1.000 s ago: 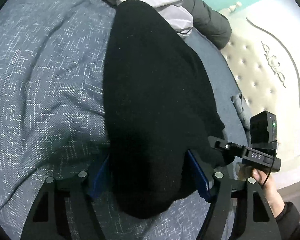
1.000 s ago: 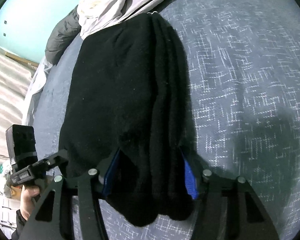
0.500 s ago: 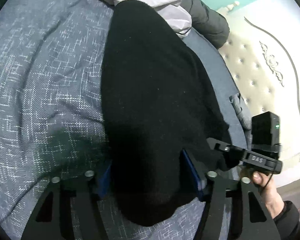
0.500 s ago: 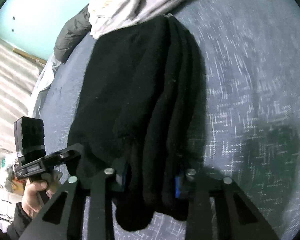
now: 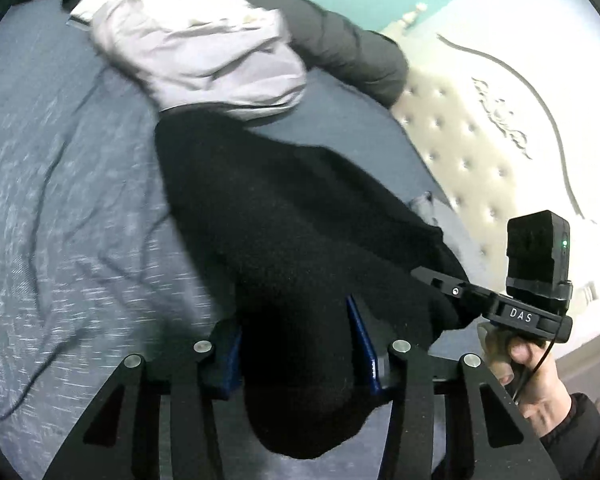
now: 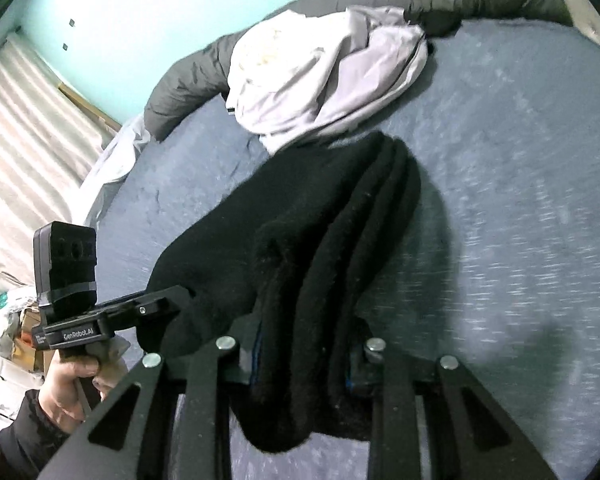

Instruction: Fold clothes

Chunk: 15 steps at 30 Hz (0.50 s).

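A black knit garment [image 5: 300, 220] lies lengthwise on the blue-grey bed cover [image 5: 60, 200], its near end lifted off the bed. My left gripper [image 5: 296, 340] has this near end bunched between its blue pads, and its jaws are closing on the fabric. In the right wrist view the same garment [image 6: 320, 240] shows in thick folds, with my right gripper [image 6: 304, 348] shut on the near end beside the left one. Each view shows the other gripper's body at the garment's side, its fingertips buried in the black fabric.
A pale lilac garment [image 5: 212, 48] is heaped at the black garment's far end. A dark puffer jacket [image 5: 348, 44] lies behind it. A cream tufted headboard [image 5: 480, 152] stands to the right. A person's hand [image 5: 516, 364] grips the right tool.
Both grippers have closed in on the black garment's near end and risen, lifting it off the bed. The far end still rests by the lilac heap.
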Tool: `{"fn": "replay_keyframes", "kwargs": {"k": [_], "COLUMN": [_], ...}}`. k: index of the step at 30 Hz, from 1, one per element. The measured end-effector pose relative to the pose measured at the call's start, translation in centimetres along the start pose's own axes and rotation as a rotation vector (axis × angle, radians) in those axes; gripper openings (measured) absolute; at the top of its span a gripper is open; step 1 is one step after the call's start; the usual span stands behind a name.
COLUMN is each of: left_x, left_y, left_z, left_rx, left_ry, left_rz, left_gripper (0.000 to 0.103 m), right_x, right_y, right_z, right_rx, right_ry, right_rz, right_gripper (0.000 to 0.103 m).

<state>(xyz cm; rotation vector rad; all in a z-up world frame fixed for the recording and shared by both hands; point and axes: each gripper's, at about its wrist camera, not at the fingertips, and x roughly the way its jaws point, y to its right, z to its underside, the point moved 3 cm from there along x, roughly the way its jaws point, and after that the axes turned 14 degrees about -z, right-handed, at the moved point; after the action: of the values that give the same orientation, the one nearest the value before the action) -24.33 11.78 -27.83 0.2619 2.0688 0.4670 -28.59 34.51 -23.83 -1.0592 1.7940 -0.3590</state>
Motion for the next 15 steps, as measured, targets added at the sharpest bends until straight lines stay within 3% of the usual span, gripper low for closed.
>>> {"fn": "replay_keyframes", "kwargs": {"k": [15], "left_x": [0.4], "left_y": [18.7], "left_z": [-2.1], "left_rx": [0.153], "left_ry": [0.018], "left_rz": [0.092], "left_gripper": [0.049], "right_x": [-16.9], "right_y": [1.6], "right_z": [-0.8], "right_rx": [-0.042], "right_ry": [0.136], "right_rz": [0.088], "right_gripper": [0.027]}}
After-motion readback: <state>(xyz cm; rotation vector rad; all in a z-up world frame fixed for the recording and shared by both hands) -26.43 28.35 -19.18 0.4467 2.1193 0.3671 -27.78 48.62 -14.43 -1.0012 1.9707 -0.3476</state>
